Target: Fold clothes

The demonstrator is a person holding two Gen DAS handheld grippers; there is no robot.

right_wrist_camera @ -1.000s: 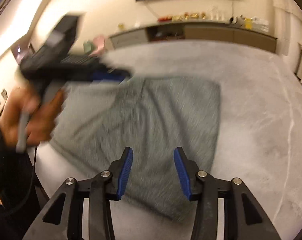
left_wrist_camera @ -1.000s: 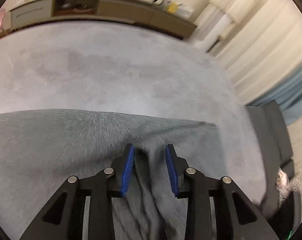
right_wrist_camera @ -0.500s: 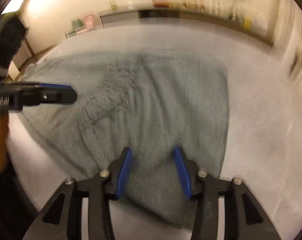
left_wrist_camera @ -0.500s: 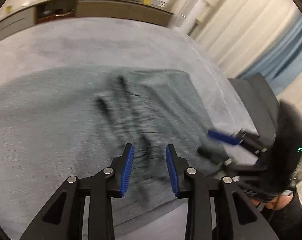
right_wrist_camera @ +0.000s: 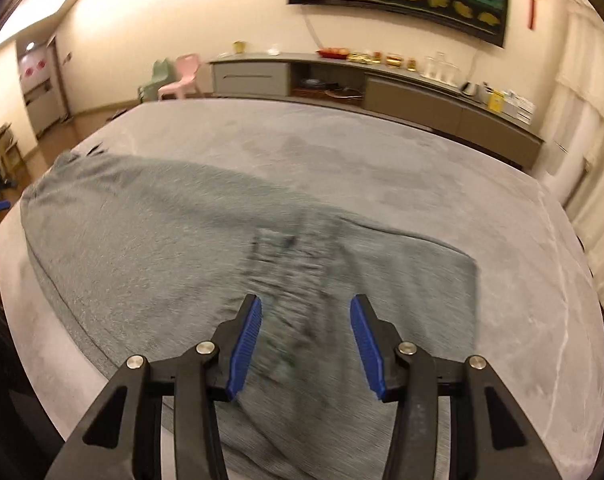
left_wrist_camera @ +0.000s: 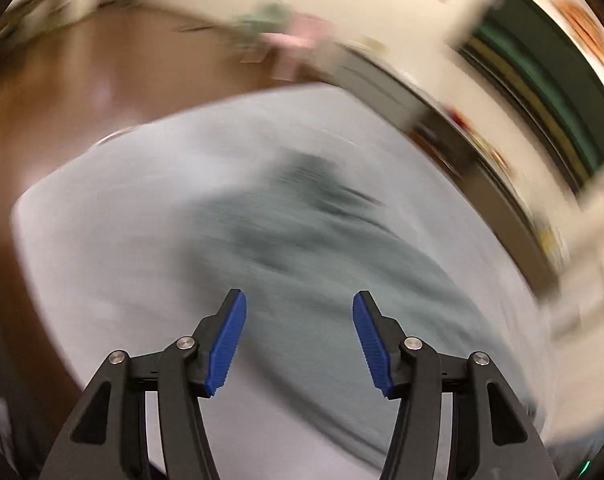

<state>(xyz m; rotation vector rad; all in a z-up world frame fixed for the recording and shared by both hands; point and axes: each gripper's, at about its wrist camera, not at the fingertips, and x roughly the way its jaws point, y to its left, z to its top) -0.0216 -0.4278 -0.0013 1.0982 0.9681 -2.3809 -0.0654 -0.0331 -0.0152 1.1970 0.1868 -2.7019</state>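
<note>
Risk of a crooked fold: grey garment (right_wrist_camera: pixel 149 248) spread flat on the bed (right_wrist_camera: pixel 522 280), rumpled mid-cloth, near hem running close to the bed's near edge and liable to slide off if tugged. Left gripper (left_wrist_camera: pixel 297 340) and right gripper (right_wrist_camera: pixel 305 344) both above it, jaws spread, pinching nothing. Open bedding beyond and to the right for laying a fold; left view too blurred for detail.

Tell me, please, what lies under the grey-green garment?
The garment lies spread on a light grey bed cover, which shows all around it. Anything directly beneath the cloth is hidden. Both grippers are open above it.
</note>
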